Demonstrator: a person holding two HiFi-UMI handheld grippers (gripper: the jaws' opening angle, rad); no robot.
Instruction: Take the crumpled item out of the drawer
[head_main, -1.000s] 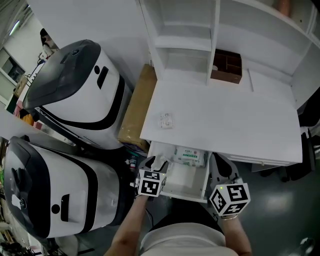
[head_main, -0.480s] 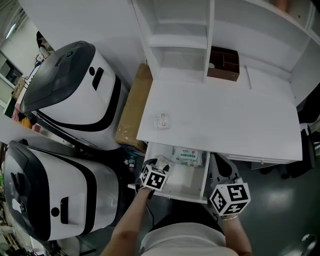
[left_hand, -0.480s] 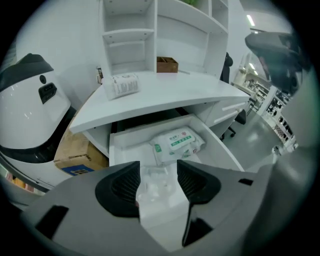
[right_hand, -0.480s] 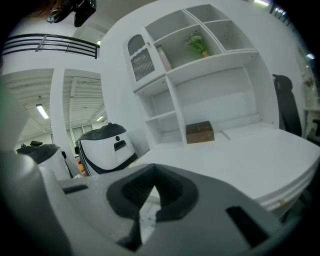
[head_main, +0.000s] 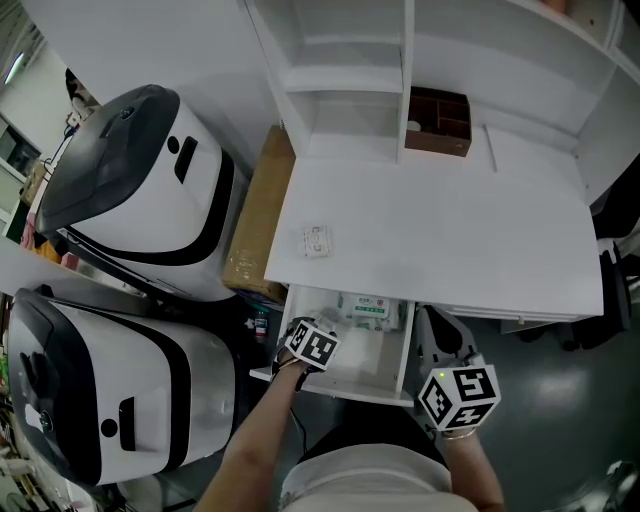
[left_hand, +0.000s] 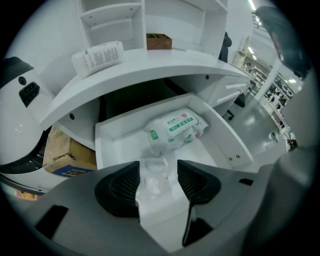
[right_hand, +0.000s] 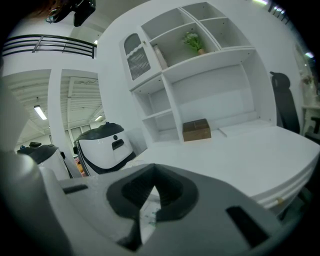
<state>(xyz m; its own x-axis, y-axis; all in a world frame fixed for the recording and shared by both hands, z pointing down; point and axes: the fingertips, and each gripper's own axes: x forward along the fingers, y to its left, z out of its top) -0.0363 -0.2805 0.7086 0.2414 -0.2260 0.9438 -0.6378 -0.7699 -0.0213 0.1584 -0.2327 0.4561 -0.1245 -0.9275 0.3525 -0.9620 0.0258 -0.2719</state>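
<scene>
The white drawer (head_main: 404, 352) stands pulled out under the desk. In the left gripper view a crumpled clear-white item (left_hand: 154, 179) lies on the drawer (left_hand: 107, 145) floor near its front. My left gripper (left_hand: 158, 176) is open, with a jaw on each side of the item. In the head view this gripper (head_main: 318, 335) is over the drawer's front left and hides the item. A green-printed pack of wipes (left_hand: 175, 130) (head_main: 372, 314) lies further back. My right gripper (head_main: 448, 350) is to the right of the drawer, shut (right_hand: 153, 184) and holding nothing.
The white desk top (head_main: 450, 240) overhangs the drawer's back and carries a small white packet (head_main: 317, 241) and a brown box (head_main: 437, 120). Two large white-and-black machines (head_main: 140, 180) (head_main: 100, 390) and a cardboard box (head_main: 255, 225) stand left. A dark chair (right_hand: 282, 100) is at right.
My left gripper has moved forward and a little right, from the drawer's front left corner further in over the drawer. The right gripper has stayed put.
</scene>
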